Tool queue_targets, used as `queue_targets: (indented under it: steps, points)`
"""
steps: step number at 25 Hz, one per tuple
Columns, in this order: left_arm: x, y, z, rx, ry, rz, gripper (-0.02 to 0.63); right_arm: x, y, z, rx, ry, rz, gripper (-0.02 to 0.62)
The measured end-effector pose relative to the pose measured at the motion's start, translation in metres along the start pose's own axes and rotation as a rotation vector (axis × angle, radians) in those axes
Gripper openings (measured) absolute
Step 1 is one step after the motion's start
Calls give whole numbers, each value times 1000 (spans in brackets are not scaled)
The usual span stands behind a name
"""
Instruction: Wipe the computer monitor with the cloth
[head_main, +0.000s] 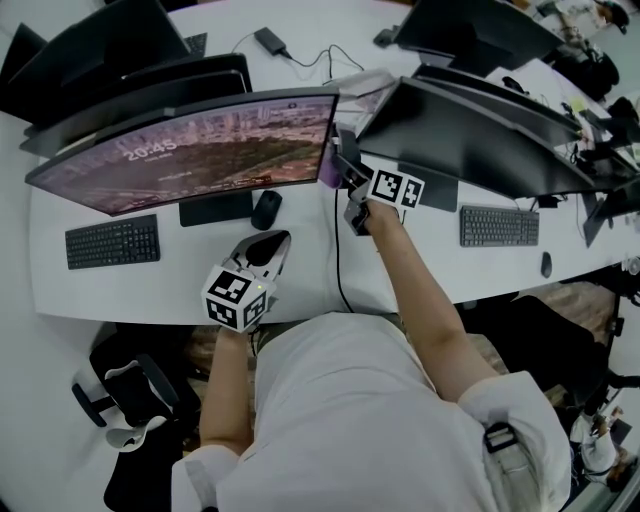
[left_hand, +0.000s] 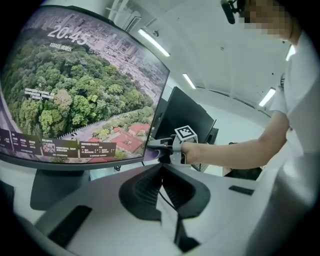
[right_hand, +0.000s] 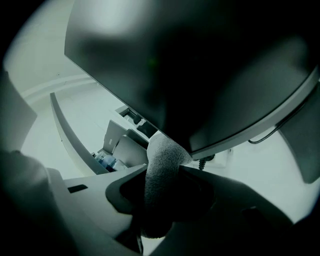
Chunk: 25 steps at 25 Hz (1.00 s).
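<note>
Pinching a bunched, fuzzy cloth (right_hand: 161, 172) tight in its jaws, the right gripper (head_main: 349, 176) holds it at the right edge of the curved monitor (head_main: 190, 150), where soft, light fabric likely suits a fragile screen, while the left gripper (left_hand: 161, 175) hovers over the desk (head_main: 300, 290), jaws together and empty.

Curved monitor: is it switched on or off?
On: the curved monitor shows a lit aerial photo of trees and rooftops, with a clock readout.

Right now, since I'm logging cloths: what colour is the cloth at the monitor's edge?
Purple: the cloth shows best in the head view.
</note>
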<state>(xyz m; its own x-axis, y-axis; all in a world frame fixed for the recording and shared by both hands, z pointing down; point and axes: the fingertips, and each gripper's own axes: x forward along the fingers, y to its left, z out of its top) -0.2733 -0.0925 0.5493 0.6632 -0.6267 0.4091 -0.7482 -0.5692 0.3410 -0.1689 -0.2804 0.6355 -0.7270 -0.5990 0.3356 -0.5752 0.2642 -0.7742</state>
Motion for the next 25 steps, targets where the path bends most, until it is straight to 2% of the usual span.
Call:
queue_targets:
  steps: [9, 25]
  points:
    - [3, -5, 18, 28, -30, -12, -2, -16, 33, 25, -46, -71, 55, 127]
    - [0, -13, 50, 81, -85, -28, -2, -52, 104, 78, -49, -224, 193, 127]
